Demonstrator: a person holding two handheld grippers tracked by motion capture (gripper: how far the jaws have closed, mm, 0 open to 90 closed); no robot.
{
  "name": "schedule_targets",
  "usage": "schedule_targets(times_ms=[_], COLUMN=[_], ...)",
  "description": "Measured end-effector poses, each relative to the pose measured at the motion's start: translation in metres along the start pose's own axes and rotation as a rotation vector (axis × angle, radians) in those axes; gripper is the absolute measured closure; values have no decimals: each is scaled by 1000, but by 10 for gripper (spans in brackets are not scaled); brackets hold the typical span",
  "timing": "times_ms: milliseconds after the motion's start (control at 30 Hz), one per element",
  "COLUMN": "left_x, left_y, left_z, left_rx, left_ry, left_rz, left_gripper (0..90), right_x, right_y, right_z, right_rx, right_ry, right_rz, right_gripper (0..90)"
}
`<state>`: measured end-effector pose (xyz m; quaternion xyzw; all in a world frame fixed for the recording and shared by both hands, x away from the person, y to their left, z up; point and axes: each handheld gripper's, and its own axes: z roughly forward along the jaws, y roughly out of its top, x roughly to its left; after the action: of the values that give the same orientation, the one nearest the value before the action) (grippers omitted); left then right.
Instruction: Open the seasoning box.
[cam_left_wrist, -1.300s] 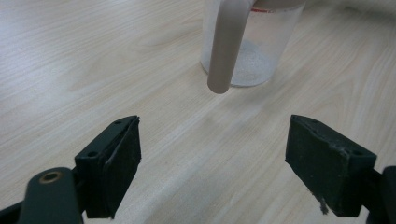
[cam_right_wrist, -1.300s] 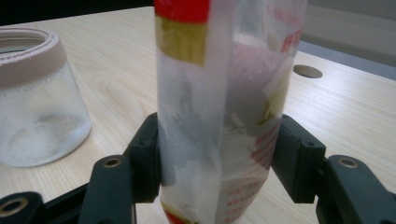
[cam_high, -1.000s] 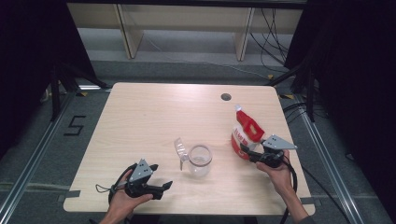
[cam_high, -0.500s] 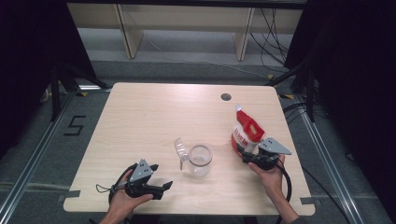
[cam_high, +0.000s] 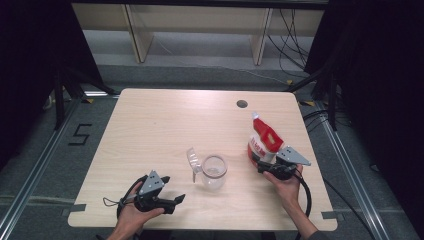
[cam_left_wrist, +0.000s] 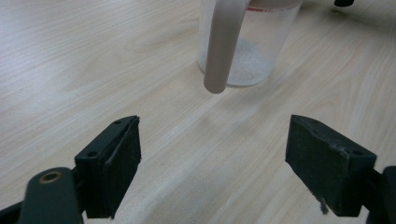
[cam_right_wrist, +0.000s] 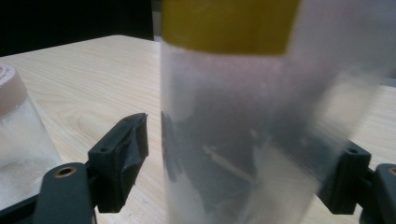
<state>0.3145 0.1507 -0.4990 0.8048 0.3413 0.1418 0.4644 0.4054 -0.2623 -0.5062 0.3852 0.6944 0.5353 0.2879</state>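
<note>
red-and-white soft plastic refill pouch (cam_high: 264, 141) stands near the tabletop's right edge: likely light, floppy, slippery, so grip low on its fuller body. right gripper (cam_high: 264, 167) has just been opening, jaws wide around the pouch, not pressing; left gripper (cam_high: 176, 200) open, empty.

Light wood table (cam_high: 165, 125), rectangular with rounded corners, and a round cable hole (cam_high: 242, 104) near its far right corner. Grey floor (cam_high: 200, 75) all round. Far side: pale shelving unit (cam_high: 200, 20) with upright dividers and a lower board, with black cables (cam_high: 290, 30) hanging and trailing on the floor at far right. Black curtains (cam_high: 30, 60) on left and right sides, dark. Metal rails (cam_high: 35, 170) run along the floor on both sides of the table. A "5" marking (cam_high: 80, 135) in dark tape on the floor left of the table. Black stand legs (cam_high: 65, 90) at far left, yellow-black tape bits by them. Even overhead light, soft shadows.
</note>
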Motion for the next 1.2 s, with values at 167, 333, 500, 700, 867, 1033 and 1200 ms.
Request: schedule_targets(times_ms=[167, 333, 500, 700, 867, 1033, 1200], left_x=[1, 1, 0, 0, 1, 1, 2], left_y=[1, 1, 0, 0, 1, 1, 2], left_z=[0, -1, 0, 1, 2, 2, 4], left_rx=[1, 1, -1, 0, -8, 4, -4], left_ry=[1, 1, -3, -5, -9, -5, -8], left_rz=[11, 11, -2, -4, 0, 2, 3], left_gripper=[178, 178, 178, 178, 178, 178, 178], right_x=[-1, 0, -2, 0, -2, -6, -7], right_y=[-5, -8, -8, -9, -9, -8, -8], right_z=[3, 4, 4, 4, 4, 5, 6], right_rx=[-30, -22, -31, -35, -45, -36, -53], right_ry=[9, 7, 4, -12, -1, 15, 25], right_rz=[4, -2, -10, 0, -9, -35, -31], right_gripper=[290, 319, 351, 361, 373, 387, 397])
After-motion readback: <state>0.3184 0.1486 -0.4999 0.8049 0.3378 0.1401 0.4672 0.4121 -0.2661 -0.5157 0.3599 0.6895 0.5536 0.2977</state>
